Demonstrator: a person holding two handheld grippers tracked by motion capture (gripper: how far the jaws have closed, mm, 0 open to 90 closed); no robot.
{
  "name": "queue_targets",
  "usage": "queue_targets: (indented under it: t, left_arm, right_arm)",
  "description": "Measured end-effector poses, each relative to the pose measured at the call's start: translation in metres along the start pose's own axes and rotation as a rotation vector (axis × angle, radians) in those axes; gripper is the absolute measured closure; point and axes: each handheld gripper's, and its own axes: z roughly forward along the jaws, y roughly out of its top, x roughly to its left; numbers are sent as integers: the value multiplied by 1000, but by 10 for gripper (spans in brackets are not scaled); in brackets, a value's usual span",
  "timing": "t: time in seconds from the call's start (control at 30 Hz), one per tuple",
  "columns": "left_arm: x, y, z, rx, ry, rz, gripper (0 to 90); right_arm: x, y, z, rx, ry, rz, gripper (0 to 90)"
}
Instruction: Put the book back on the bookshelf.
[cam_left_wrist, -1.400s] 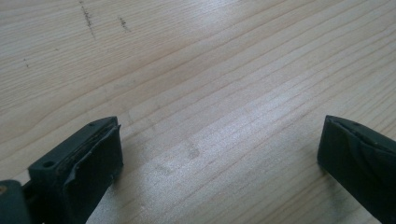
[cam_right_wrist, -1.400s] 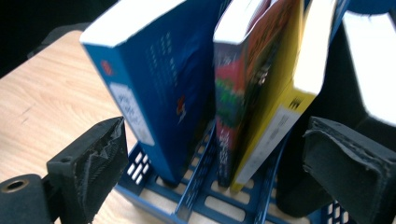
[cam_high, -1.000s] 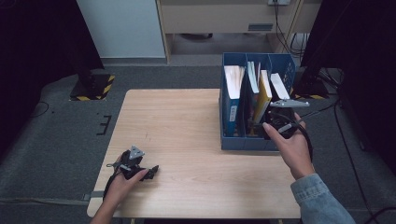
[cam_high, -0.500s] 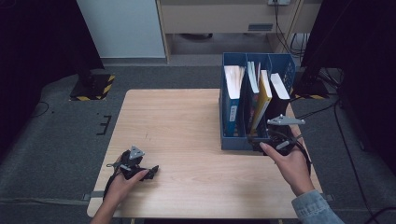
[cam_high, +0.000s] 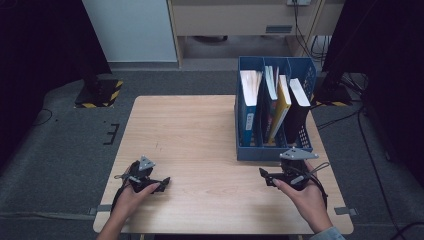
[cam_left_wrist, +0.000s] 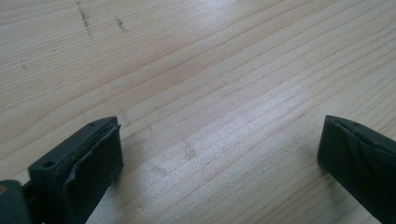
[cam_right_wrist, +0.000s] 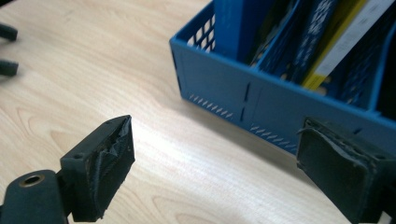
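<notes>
High view: right gripper (cam_high: 267, 176) (empty) near file rack (cam_high: 272, 150) edge.

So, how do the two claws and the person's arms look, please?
Both the left claw and the right claw are black, each with a grey three-cornered plate on top and a thin dark cable trailing behind. Their jaws are blocky, with worn black pads. A blue-grey sleeve cuff covers the right wrist; the left forearm is unsleeved.

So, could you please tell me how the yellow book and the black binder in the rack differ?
The yellow book is thin and leans left; the black binder is thicker and stands straighter. The book sits in the middle of the rack, the binder at its right end. Both stand on edge.
</notes>
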Motion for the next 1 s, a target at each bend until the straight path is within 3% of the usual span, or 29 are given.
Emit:
queue_targets:
  t: [0.2, 0.47, 0.67, 0.8, 1.0]
  left_arm:
    - [0, 0, 0, 0, 0, 0, 0]
    - [0, 0, 0, 2, -2, 4, 0]
    - [0, 0, 0, 0, -4, 4, 0]
    - [0, 0, 0, -1, -4, 3, 0]
    - [0, 0, 0, 0, -4, 4, 0]
  right_arm:
    - [10, -9, 10, 22, 22, -21, 121]
    - [45, -16, 35, 103, 112, -91, 138]
    - [63, -12, 54, 108, 160, -130, 141]
    - [81, -13, 72, 143, 190, -177, 134]
    - [100, -12, 95, 149, 232, -204, 128]
